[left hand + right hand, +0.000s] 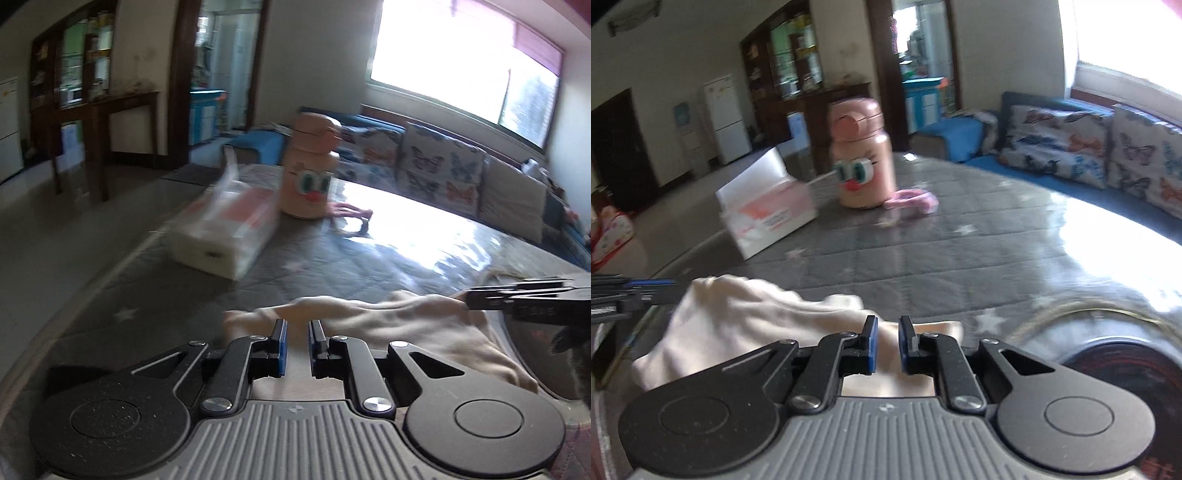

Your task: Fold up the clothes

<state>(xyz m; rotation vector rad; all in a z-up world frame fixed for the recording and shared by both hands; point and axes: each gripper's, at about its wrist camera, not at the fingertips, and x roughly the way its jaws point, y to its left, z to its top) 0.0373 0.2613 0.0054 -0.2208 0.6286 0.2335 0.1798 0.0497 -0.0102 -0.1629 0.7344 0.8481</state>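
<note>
At the table's (960, 258) near edge lies a cream cloth (746, 317); the left gripper (297, 325) and right gripper (888, 321) both stand narrowly apart over it, pads clear of the fabric. Farther back, near the far edge, a tissue pack (768, 210) has a tissue poking out beside a pink bottle (862, 155).

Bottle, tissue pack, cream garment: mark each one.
Bottle (862, 162), right wrist view, on its painted face.
Tissue pack (768, 218), right wrist view, on its front side.
Garment (406, 317), left wrist view, on its wrinkled middle.
</note>
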